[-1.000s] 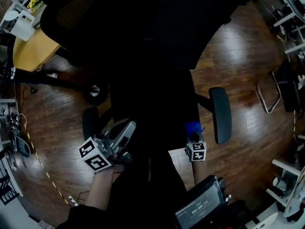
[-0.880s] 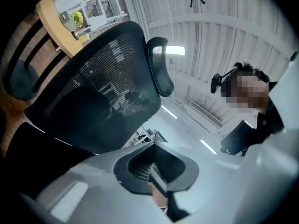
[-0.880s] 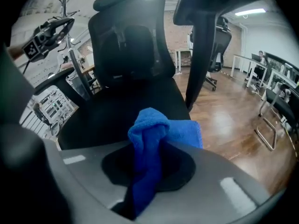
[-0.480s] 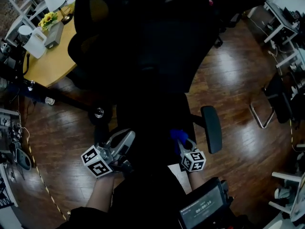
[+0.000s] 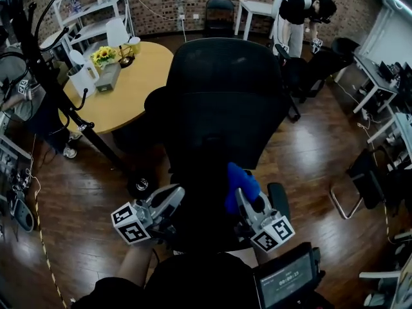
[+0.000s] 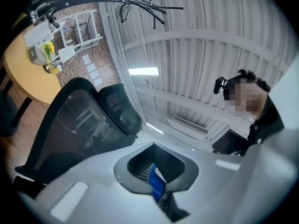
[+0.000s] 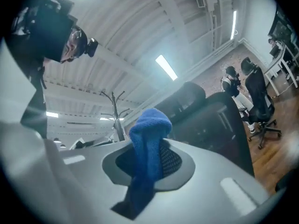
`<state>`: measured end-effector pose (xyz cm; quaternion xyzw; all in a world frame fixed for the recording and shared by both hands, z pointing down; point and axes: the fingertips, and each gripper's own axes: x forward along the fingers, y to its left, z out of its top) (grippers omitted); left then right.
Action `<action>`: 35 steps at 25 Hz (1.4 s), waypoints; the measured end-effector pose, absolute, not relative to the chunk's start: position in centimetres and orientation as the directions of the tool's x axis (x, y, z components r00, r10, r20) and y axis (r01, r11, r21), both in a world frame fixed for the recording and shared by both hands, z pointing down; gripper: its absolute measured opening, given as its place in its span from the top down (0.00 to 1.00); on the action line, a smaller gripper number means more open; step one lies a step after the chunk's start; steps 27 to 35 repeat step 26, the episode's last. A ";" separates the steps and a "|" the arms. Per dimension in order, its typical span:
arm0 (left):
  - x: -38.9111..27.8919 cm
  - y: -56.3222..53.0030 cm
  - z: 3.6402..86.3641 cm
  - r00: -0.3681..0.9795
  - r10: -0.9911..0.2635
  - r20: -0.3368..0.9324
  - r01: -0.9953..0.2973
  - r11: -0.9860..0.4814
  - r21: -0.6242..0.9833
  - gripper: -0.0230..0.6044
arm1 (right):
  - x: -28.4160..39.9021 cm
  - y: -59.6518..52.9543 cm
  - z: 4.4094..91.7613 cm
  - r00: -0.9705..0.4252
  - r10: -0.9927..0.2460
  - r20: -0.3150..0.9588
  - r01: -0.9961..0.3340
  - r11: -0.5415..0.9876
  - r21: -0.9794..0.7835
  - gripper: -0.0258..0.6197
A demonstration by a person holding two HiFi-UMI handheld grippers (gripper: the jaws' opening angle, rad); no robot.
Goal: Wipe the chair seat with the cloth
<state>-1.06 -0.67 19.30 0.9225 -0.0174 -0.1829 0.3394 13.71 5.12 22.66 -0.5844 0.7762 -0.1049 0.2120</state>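
A black mesh office chair (image 5: 222, 102) stands right before me, its dark seat (image 5: 203, 227) low between my two grippers. My right gripper (image 5: 242, 197) is over the seat's right side, shut on a blue cloth (image 5: 239, 184) that bunches up above its jaws. The right gripper view looks up at the ceiling, with the cloth (image 7: 148, 143) standing out of the shut right gripper (image 7: 150, 174). My left gripper (image 5: 172, 195) hovers at the seat's left side, jaws together. In its own view the left gripper (image 6: 156, 183) tilts upward, holding nothing; only a thin blue strip shows between the jaws.
A round wooden table (image 5: 138, 76) with flowers and a jug stands behind the chair to the left, beside a black coat rack (image 5: 61, 85). A person (image 5: 296, 11) bends over at the back. More chairs and desks line the right. A screen device (image 5: 286, 279) hangs at my chest.
The head view has swung up from the floor to show the room. The right gripper with the cloth has shifted left over the seat and tilted upward. The left gripper stays at the left.
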 end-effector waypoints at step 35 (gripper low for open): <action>1.6 2.4 17.8 0.926 -0.160 -0.341 0.082 -0.797 0.598 0.96 | 13.6 7.6 21.4 -0.286 -0.915 -0.284 -0.821 0.387 -0.420 0.87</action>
